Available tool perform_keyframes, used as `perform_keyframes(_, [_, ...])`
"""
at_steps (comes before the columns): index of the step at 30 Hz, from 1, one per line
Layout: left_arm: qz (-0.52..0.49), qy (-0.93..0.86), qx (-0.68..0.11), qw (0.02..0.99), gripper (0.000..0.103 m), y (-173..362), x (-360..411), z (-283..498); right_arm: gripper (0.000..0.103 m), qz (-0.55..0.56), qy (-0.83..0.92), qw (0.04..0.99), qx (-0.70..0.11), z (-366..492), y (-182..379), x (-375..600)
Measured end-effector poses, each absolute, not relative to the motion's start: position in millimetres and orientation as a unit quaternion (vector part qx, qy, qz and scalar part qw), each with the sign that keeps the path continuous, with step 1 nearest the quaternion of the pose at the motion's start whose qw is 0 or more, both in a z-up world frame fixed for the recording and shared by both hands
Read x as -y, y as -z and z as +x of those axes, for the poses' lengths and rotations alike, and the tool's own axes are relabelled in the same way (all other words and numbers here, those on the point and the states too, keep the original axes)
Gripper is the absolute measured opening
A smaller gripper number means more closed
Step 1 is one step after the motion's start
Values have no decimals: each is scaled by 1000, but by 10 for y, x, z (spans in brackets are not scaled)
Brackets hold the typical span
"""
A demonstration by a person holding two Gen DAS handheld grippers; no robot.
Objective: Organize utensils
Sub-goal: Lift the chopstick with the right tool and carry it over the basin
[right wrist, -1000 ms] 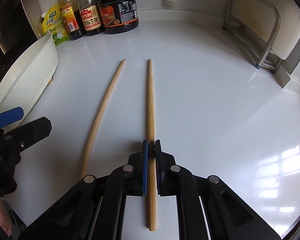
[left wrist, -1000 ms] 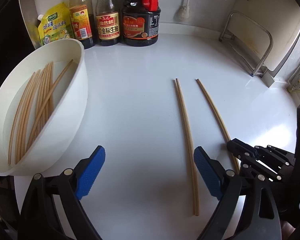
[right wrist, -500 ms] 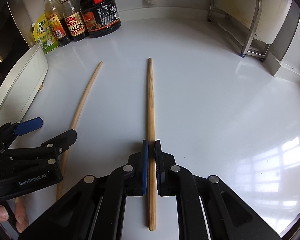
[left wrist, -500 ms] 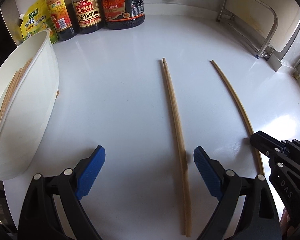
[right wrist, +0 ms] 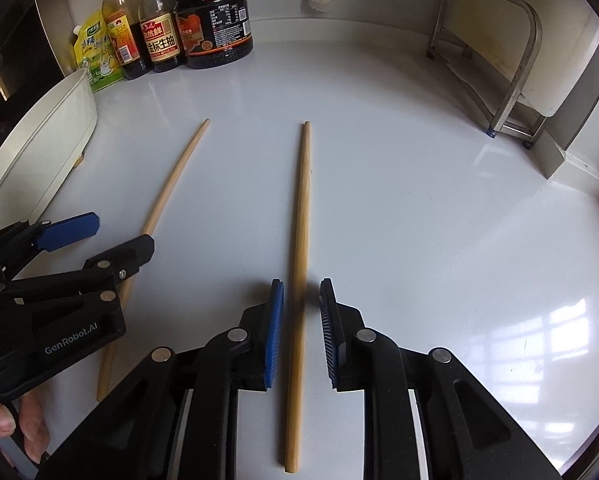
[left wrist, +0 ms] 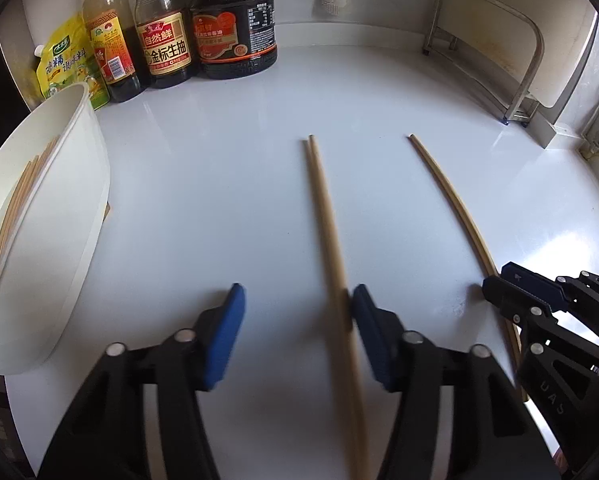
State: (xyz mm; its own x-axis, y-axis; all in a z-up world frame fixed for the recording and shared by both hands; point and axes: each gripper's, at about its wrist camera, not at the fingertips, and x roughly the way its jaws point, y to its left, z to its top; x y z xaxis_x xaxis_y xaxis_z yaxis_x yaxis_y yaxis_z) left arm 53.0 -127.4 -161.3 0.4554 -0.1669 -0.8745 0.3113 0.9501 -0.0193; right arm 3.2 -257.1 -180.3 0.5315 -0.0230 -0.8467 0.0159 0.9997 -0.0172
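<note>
Closing left hand-held gripper [left wrist: 295,332] brackets chopstick [left wrist: 327,236], ungripped; right hand-held gripper [right wrist: 301,332] opening, narrow, chopstick loose.

My black grippers with blue pads [right wrist: 273,332] sit over a glossy white counter [right wrist: 439,208] holding pale tan wooden chopsticks [right wrist: 299,264], a white tub [left wrist: 71,216], and red-and-yellow-labelled dark sauce bottles [left wrist: 167,48].

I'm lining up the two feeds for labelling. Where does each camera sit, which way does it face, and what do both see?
Left wrist: on the left gripper, looking down its fingers at the left chopstick; its own fingers show, with the right gripper.
Right wrist: on the right gripper, over the right chopstick; the left gripper and a hand show.
Shared: both chopsticks, white tub, sauce bottles, metal rack.
</note>
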Motion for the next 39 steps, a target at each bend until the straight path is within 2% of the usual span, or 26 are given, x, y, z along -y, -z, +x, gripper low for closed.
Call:
perform_keyframes(1, [71, 144, -503, 849, 20, 1605, 1281, 533, 11, -2, 9, 875, -484, 34, 1803, 2566])
perform_keyframes(2, [69, 146, -505, 848, 8, 1600, 1283, 539, 6, -2, 9, 875, -485, 36, 1802, 2564])
perform_keyframes(10, [51, 159, -524, 835, 7, 1525, 1188, 582, 6, 44, 2, 871, -489, 27, 1734, 2580])
perform_keyframes(18, [37, 169, -480, 860, 7, 946, 884, 641, 6, 60, -19, 884, -464, 95, 1327, 2323])
perform_keyframes(28, [15, 108, -446, 889, 7, 336, -155, 970, 6, 49, -98, 902, -418, 579, 719, 1392])
perform_keyframes(39, [4, 28, -467, 884, 7, 468, -1280, 1337, 6, 27, -183, 878, -441, 1216, 759, 185])
